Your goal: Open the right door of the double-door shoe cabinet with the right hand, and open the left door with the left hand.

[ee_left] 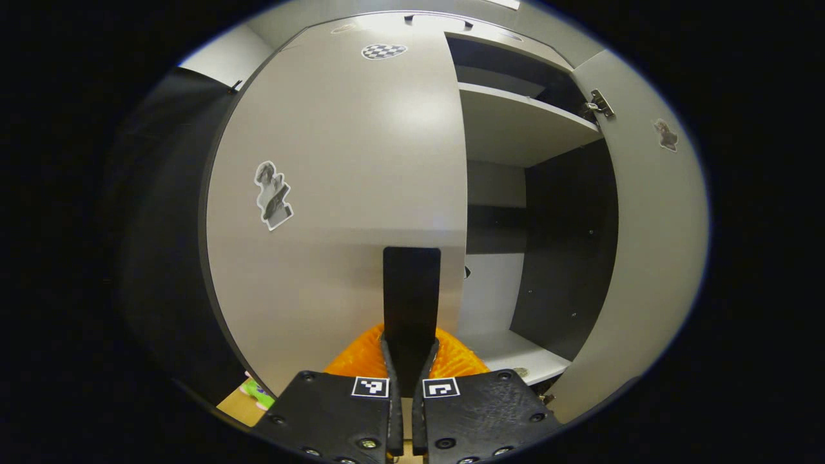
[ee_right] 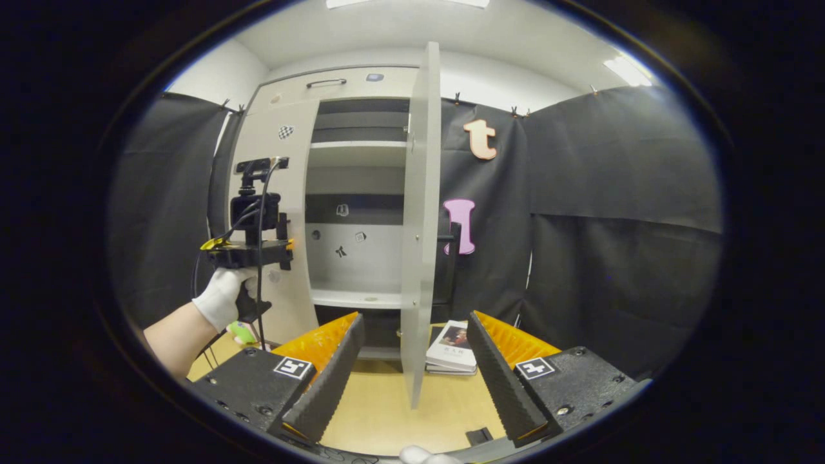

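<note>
The grey shoe cabinet's left door (ee_left: 335, 193) fills the left gripper view and stands closed or nearly so. Its black upright handle (ee_left: 411, 277) runs down between my left gripper's (ee_left: 410, 341) fingers, which are shut on it. The right door (ee_left: 651, 258) stands swung wide open, baring the shelves (ee_left: 515, 122). In the right gripper view that right door (ee_right: 422, 225) is edge-on just ahead, its black handle (ee_right: 451, 254) on the far side. My right gripper (ee_right: 416, 317) is open and holds nothing. A gloved hand (ee_right: 222, 296) holds the left gripper (ee_right: 283, 241) against the left door (ee_right: 267, 180).
A small stack of books (ee_right: 451, 351) lies on the wooden table (ee_right: 387, 412) right of the open door's lower edge. Black cloth walls (ee_right: 619, 225) close in the booth on both sides. A green item (ee_right: 242, 332) lies under the gloved hand.
</note>
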`<control>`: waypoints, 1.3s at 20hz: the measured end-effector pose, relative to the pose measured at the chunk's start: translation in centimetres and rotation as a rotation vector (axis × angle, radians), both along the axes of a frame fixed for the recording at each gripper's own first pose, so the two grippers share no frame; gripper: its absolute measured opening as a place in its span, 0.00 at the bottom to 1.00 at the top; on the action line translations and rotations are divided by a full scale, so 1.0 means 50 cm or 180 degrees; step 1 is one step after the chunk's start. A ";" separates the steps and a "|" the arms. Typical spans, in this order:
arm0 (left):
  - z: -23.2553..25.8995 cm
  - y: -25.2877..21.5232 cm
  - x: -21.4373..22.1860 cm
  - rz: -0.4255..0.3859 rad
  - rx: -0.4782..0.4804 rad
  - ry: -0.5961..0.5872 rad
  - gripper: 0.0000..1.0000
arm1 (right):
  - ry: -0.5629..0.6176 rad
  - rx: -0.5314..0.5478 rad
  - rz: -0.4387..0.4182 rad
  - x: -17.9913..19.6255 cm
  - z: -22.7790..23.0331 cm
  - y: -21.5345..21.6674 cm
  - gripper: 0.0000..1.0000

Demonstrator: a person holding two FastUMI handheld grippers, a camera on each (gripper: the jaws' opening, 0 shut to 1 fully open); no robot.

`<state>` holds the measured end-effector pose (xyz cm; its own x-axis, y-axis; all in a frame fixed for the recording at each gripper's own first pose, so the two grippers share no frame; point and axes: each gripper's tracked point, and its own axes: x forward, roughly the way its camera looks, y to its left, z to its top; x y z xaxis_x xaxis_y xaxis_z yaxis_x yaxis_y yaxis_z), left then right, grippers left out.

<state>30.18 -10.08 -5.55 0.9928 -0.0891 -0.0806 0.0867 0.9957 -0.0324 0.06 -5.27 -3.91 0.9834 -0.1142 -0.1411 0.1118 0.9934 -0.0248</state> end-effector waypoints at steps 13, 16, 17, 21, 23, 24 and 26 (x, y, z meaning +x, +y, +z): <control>0.007 0.054 -0.132 -0.0088 -0.0025 -0.0037 0.05 | -0.0014 0.0020 0.0296 -0.040 -0.006 0.029 0.99; 0.009 0.079 -0.162 -0.0076 -0.0020 -0.0031 0.05 | 0.0009 0.0056 0.0348 -0.047 -0.014 0.039 0.99; 0.010 0.088 -0.175 -0.0060 -0.0020 -0.0030 0.05 | 0.0018 0.0062 0.0371 -0.048 -0.016 0.045 0.99; 0.010 0.140 -0.223 -0.0002 0.0051 -0.0062 0.04 | 0.0046 0.0086 0.0467 -0.051 -0.024 0.072 0.99; 0.012 0.182 -0.250 0.0052 0.0081 -0.0120 0.04 | 0.0045 0.0095 0.0513 -0.052 -0.026 0.088 0.99; 0.011 0.207 -0.263 0.0084 0.0066 -0.0126 0.00 | 0.0039 0.0104 0.0539 -0.052 -0.026 0.097 0.99; 0.009 0.250 -0.282 0.0166 0.0052 -0.0125 0.00 | 0.0032 0.0118 0.0593 -0.050 -0.024 0.114 0.99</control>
<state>16.09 2.42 -5.09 0.9984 -0.0361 -0.0424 0.0356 0.9993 -0.0138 -2.45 0.44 -5.13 0.9855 0.0752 -0.1518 -0.0742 0.9972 0.0122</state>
